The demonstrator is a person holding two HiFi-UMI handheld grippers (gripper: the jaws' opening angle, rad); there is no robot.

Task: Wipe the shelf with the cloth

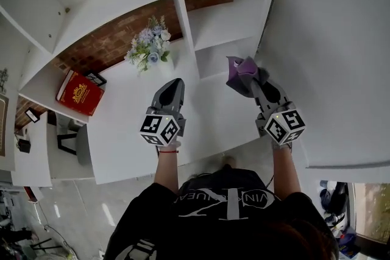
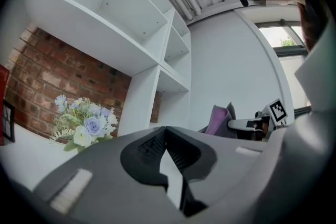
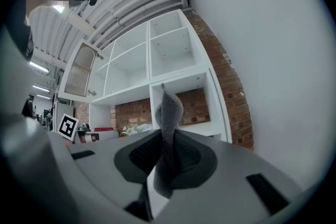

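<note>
A purple and grey cloth [image 1: 241,75] is pinched in my right gripper [image 1: 258,80], which is shut on it. The cloth hangs just in front of the low right compartment [image 1: 218,56] of the white shelf unit [image 1: 128,112]. In the right gripper view the cloth [image 3: 169,128] stands up as a grey fold between the jaws. My left gripper [image 1: 175,84] hovers over the wide shelf board, its jaws shut with nothing in them. In the left gripper view its tips [image 2: 166,129] meet, and the cloth [image 2: 220,119] shows off to the right.
A bunch of pale blue and white flowers [image 1: 150,49] stands on the shelf board just beyond my left gripper. A red book [image 1: 79,93] lies on a lower board at the left. A brick wall [image 1: 116,39] backs the shelf, and a white wall [image 1: 329,39] runs along the right.
</note>
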